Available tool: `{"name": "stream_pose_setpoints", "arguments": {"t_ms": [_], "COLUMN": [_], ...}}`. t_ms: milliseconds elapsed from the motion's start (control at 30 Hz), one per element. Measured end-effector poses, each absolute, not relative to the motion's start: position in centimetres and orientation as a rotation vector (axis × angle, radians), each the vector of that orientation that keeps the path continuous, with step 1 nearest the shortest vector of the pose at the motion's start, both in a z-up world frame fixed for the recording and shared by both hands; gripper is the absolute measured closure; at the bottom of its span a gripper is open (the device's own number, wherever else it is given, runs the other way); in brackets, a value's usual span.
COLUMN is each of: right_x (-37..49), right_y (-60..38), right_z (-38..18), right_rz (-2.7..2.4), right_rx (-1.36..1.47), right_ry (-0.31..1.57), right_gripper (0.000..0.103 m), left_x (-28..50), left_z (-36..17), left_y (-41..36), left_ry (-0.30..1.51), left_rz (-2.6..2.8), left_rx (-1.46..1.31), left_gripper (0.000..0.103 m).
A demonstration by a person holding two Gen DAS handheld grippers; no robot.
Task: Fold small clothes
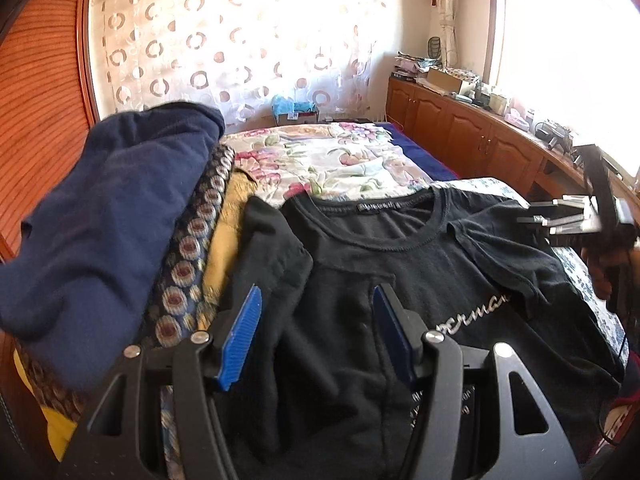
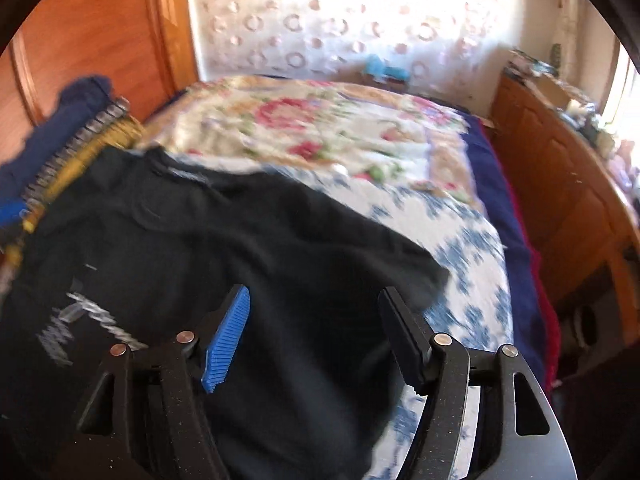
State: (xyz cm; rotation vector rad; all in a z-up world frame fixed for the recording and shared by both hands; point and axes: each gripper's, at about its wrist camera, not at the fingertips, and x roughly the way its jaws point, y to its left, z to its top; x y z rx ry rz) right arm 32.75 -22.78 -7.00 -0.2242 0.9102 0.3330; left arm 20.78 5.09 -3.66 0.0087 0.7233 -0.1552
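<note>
A black T-shirt (image 1: 420, 276) with silver lettering lies face up on the bed, collar away from me. My left gripper (image 1: 316, 304) is open just above the shirt's left side, by its folded-in left sleeve (image 1: 276, 248). My right gripper (image 2: 314, 304) is open and empty above the shirt's right sleeve area (image 2: 360, 264). The right gripper also shows at the right edge of the left wrist view (image 1: 560, 216). The right wrist view is blurred.
A stack of folded clothes, navy on top (image 1: 104, 216), then patterned (image 1: 192, 248) and mustard layers, sits left of the shirt. The bed has a floral quilt (image 1: 332, 160) and blue-white cover (image 2: 464, 248). Wooden cabinets (image 1: 460, 128) run along the right; a wooden panel stands left.
</note>
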Motion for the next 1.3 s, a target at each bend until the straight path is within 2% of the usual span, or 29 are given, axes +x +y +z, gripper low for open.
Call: {"name": "stream_pose_setpoints", "arguments": {"t_ms": [400, 467, 633, 833, 1100, 1133, 1300], "right_x": [34.0, 34.0, 34.0, 33.9, 33.8, 33.8, 33.9], "right_y": [-23.4, -23.0, -23.5, -23.5, -23.7, -23.7, -23.6], "right_z": [-10.4, -10.4, -10.4, -10.4, -10.3, -10.3, -10.3], "right_rz": [0.29, 0.287, 0.302, 0.304, 0.305, 0.304, 0.304], "right_rx": [-0.189, -0.199, -0.176, -0.172, -0.172, -0.172, -0.172], "right_ry": [0.921, 0.911, 0.91, 0.91, 0.91, 0.91, 0.91], "right_gripper": [0.032, 0.031, 0.031, 0.031, 0.031, 0.03, 0.03], "left_x": [25.7, 26.7, 28.5, 30.7, 31.4, 31.4, 31.2], "left_z": [-2.5, -3.1, -4.6, -7.7, -9.3, -9.3, -8.8], "left_y": [6.1, 5.6, 4.1, 2.6, 2.8, 2.7, 4.1], "left_ry": [0.801, 0.842, 0.926, 1.032, 1.08, 1.076, 1.053], "left_rz": [-0.189, -0.235, -0.258, -0.166, -0.142, -0.146, -0.104], "left_rx": [0.154, 0.152, 0.18, 0.309, 0.293, 0.294, 0.261], "left_gripper": [0.046, 0.052, 0.056, 0.056, 0.056, 0.059, 0.097]}}
